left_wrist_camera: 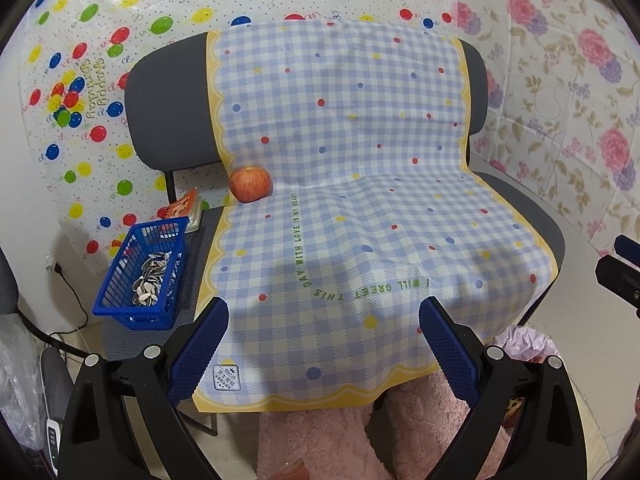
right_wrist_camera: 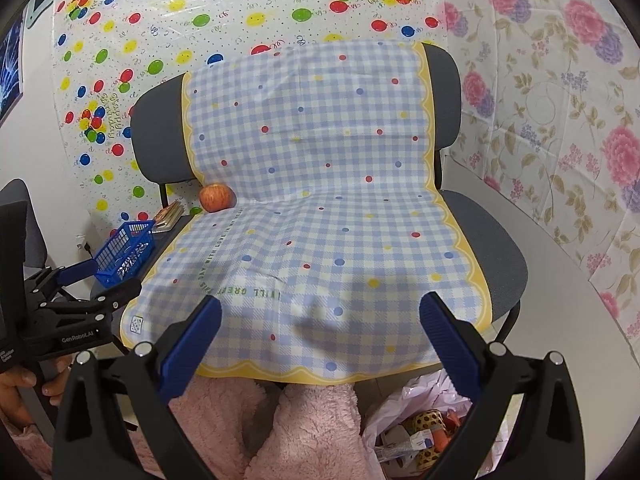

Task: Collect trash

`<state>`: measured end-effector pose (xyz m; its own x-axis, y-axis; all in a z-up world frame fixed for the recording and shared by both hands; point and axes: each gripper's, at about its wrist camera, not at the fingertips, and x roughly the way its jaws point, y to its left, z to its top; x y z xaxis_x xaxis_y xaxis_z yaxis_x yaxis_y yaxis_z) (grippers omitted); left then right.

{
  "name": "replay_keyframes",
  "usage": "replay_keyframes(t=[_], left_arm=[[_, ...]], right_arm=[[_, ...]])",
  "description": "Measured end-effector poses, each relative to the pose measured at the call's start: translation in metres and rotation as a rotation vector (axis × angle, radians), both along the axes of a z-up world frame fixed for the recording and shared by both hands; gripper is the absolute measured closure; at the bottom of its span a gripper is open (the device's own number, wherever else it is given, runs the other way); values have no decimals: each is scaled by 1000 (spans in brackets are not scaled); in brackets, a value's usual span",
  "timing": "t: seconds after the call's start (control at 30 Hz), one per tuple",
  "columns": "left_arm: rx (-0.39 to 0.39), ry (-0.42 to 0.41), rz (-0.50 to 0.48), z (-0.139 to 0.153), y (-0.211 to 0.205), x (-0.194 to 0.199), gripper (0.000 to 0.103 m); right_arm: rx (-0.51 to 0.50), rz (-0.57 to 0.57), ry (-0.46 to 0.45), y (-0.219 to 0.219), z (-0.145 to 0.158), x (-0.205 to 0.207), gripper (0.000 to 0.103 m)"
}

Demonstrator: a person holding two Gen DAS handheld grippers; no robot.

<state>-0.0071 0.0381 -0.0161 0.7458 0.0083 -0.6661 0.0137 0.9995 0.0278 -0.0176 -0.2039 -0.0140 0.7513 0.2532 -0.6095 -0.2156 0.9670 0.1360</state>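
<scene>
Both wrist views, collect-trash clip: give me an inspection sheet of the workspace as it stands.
Surface: blue-and-white checked plastic cloth with yellow scalloped border draped over the seat and back of a grey padded chair; no scraps seen on it.
Job's things: blue plastic slatted basket on the seat edge beside the cloth, holding sunflower seed shells; pink plastic bag of mixed rubbish on the floor.
Clutter: red apple at the seat-back crease; small stack of booklets behind the basket.
Grippers: left gripper and right gripper both open, empty, at the cloth's front edge.
Cables: black cable on the floor.
Surroundings: balloon-print sheet, floral sheet.
</scene>
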Motion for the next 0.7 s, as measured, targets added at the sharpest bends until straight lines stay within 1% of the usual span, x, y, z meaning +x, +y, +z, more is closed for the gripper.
replay_keyframes(t=[0.7], left_arm=[[-5,2,-1,-1,-5,0,8]], right_arm=[[4,3,6,3,-2,-1,6]])
